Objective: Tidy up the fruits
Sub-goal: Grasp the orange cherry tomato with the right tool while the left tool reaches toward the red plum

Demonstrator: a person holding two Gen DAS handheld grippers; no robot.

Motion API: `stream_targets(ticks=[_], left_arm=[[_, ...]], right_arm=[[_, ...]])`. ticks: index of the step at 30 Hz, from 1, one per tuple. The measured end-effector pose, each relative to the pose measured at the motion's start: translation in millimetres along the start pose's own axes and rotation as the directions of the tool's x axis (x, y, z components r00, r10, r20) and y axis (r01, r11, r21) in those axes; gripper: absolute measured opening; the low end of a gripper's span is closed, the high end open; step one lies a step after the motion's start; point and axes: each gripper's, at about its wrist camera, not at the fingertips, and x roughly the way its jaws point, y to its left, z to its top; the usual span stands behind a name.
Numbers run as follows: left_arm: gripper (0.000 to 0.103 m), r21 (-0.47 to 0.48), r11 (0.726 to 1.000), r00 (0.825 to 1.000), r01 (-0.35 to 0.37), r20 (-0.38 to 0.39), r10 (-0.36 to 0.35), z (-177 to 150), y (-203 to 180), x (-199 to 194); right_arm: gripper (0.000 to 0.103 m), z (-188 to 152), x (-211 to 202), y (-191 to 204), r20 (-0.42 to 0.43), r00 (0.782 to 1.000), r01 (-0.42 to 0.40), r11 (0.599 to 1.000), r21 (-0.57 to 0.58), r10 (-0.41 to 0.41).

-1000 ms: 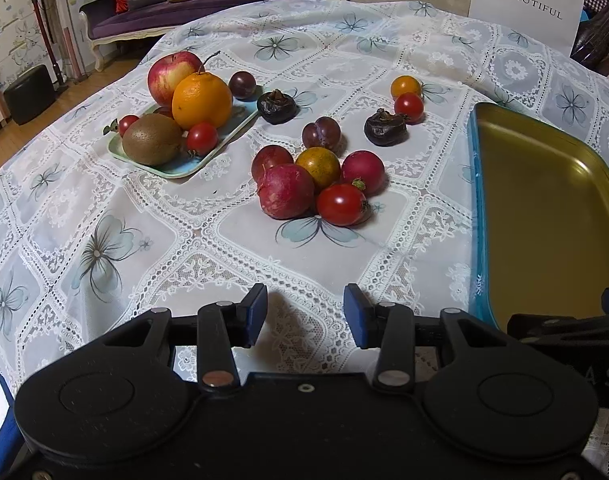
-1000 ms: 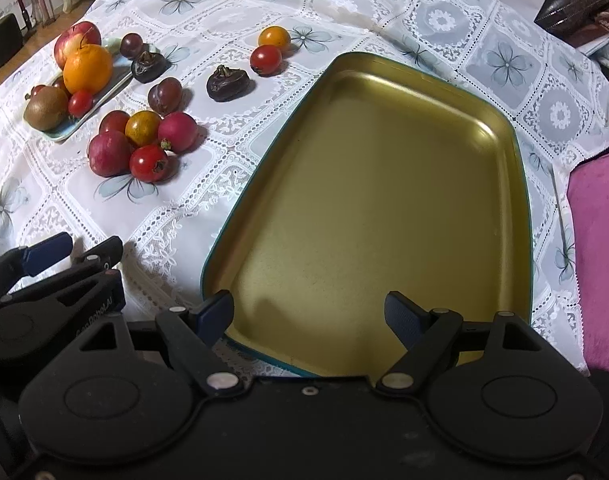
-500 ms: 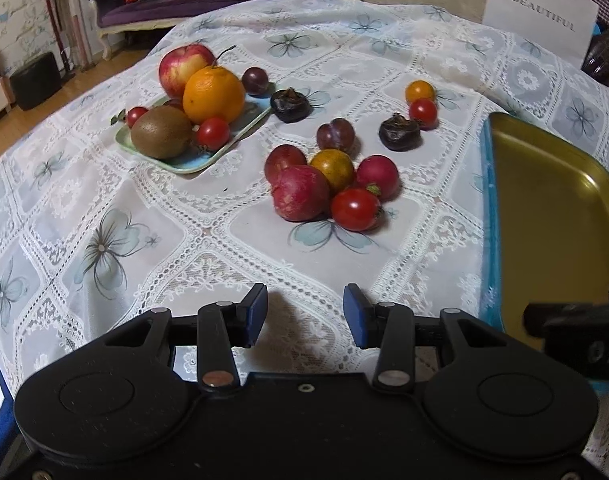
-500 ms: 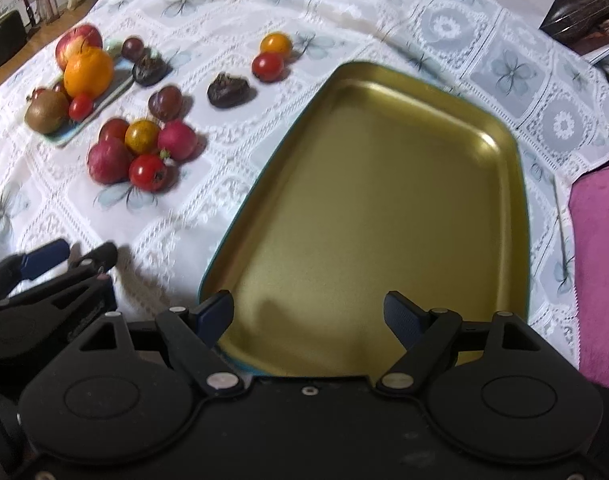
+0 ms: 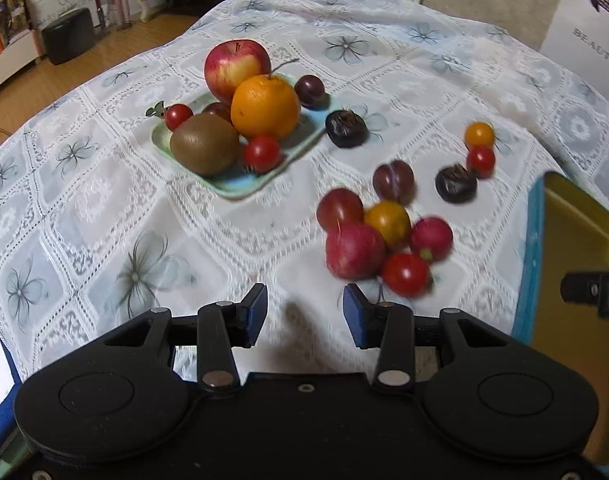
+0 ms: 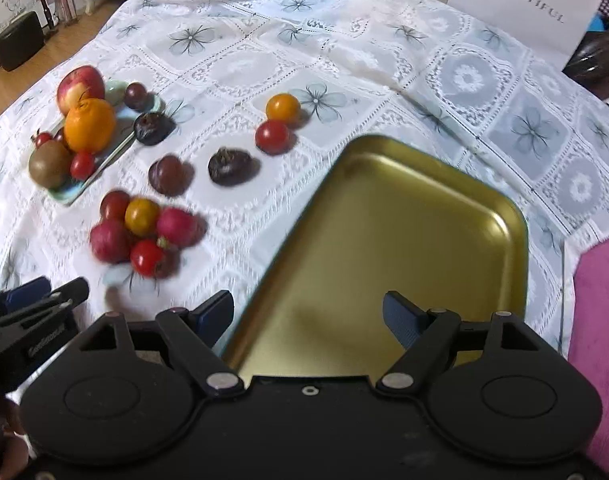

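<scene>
A: What fruit is out?

B: An apple (image 5: 235, 65), an orange (image 5: 265, 108), a kiwi (image 5: 203, 149) and small red tomatoes share a pale green dish (image 5: 240, 184) on the lace cloth (image 5: 84, 200). Nearer lies a touching cluster (image 5: 384, 244): red, dark red and one yellow-orange fruit, blurred. Two dark wrinkled fruits and a plum (image 5: 393, 176) lie apart.

A: And the tray?

B: The gold tray (image 6: 384, 240), teal-edged, lies right of the cluster.

A: The grippers?

B: The left gripper (image 5: 304, 314) is spread, holding nothing, just short of the cluster. The right gripper (image 6: 308, 312) is wide apart over the tray's near edge, also holding nothing.
</scene>
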Motion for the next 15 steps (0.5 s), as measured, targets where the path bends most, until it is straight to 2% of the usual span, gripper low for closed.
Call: stream_targets(ticks=[4, 11, 15], left_arm=[[0.05, -0.019, 1.0, 0.998, -0.021, -0.056, 0.02, 24, -4, 11], [0.05, -0.003, 0.999, 0.998, -0.036, -0.053, 0.036, 63, -10, 21], [0.05, 0.038, 0.999, 0.998, -0.03, -0.06, 0.033, 71, -10, 31]], right_arm=[[0.083, 43, 16, -1, -0.01, 0.999, -0.034, 0.999, 0.003, 0.034], [0.081, 112, 52, -5, -0.031, 0.996, -0.079, 0.992, 0.096, 0.082], [0.073, 139, 74, 0, -0.038, 0.996, -0.082, 0.992, 0.1, 0.086]])
